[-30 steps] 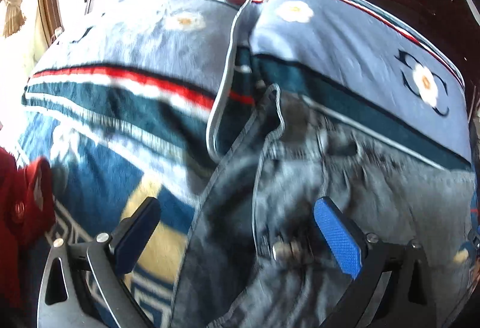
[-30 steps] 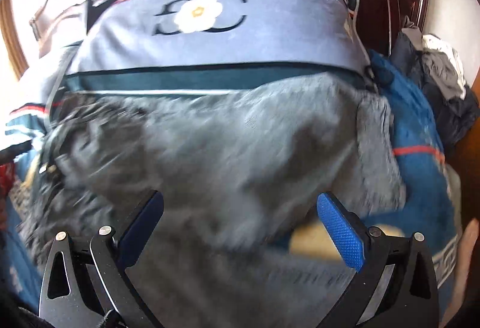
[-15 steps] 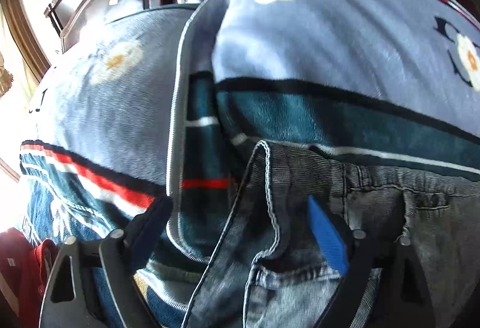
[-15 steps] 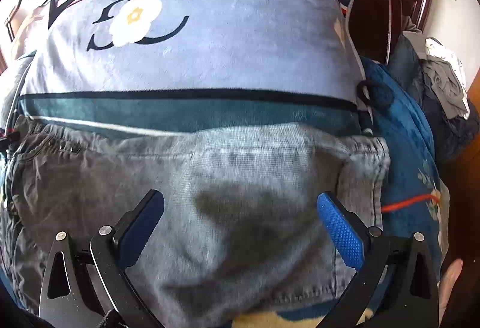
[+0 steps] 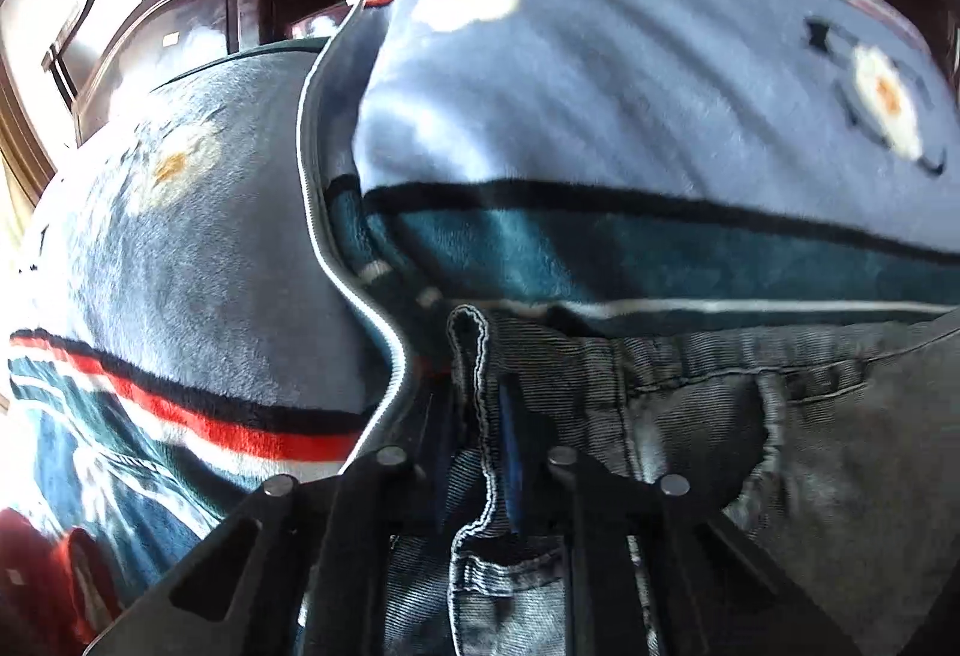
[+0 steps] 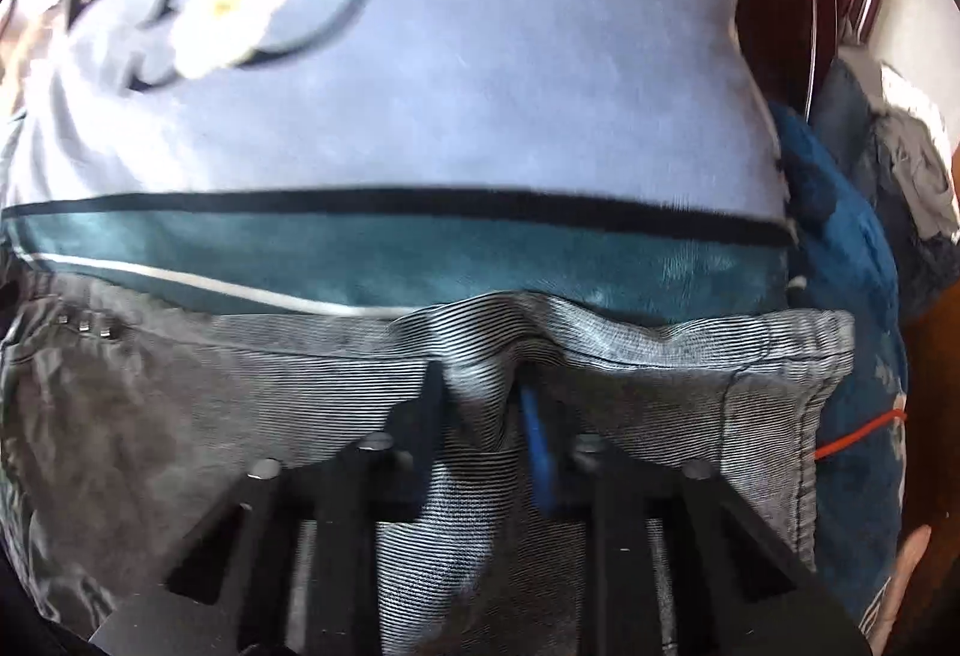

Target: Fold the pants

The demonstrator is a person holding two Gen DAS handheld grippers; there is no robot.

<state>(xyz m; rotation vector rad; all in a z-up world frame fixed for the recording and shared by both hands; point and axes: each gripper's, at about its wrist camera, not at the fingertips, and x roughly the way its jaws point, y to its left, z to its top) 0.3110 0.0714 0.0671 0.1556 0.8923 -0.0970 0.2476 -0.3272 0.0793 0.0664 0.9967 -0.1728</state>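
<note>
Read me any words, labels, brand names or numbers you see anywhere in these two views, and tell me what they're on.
No readable words or numbers in either view.
Light blue fleece pillow: a mark of two interlocked C shapes around a white flower, no lettering.
Grey denim pants: no label or tag text visible.

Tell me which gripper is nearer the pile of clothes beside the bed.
Right. The right gripper is closing on the pants near their right edge, with the clothes pile beyond it. The left gripper is closing on the waistband's opposite end; no pile shows there.
</note>
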